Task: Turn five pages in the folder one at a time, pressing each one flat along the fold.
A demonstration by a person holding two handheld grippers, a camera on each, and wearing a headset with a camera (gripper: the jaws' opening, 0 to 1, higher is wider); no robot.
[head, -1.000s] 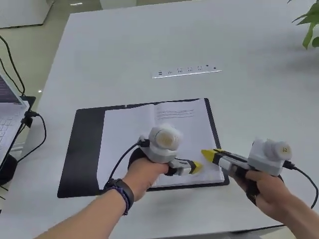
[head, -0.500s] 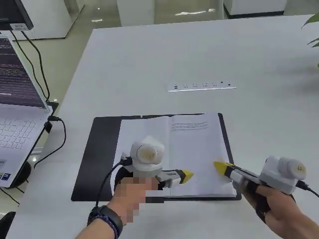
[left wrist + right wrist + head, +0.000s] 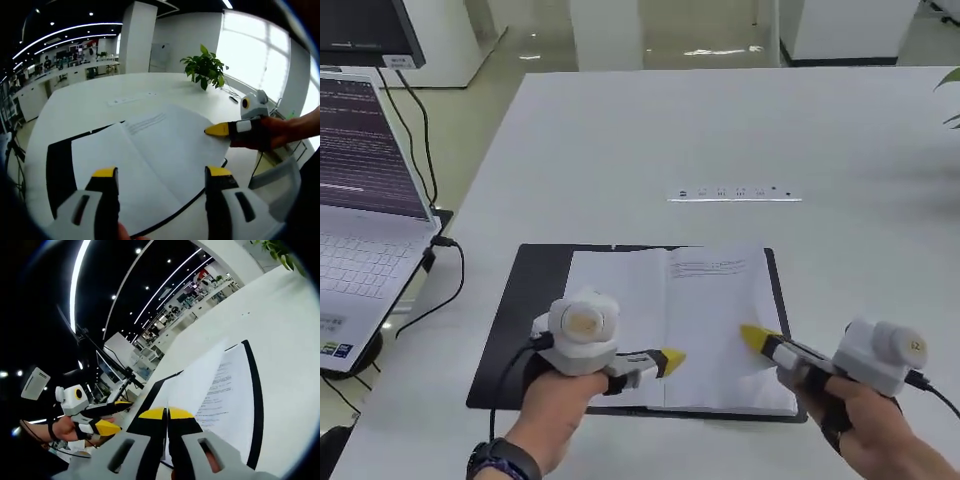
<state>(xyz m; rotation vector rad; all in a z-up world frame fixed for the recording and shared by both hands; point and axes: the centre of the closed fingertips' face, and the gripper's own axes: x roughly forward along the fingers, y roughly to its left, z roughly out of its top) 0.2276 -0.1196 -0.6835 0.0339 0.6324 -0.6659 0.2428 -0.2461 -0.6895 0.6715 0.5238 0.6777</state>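
Observation:
A black folder lies open on the white table, white pages spread across it. My right gripper is at the right page's near edge, jaws closed on the sheet. In the right gripper view that sheet rises from the closed yellow tips, beside the printed page. My left gripper hovers over the near part of the left page, close to the fold. Its jaws stand wide open with nothing between them. The right gripper enters the left gripper view at the page's edge.
A power strip is set into the table beyond the folder. An open laptop sits off the left edge, with a cable hanging beside it. A potted plant stands at the table's far end.
The camera has tilted up. My left gripper has drawn back leftward across the pages, away from the right gripper. The right gripper holds its place at the right page's near edge.

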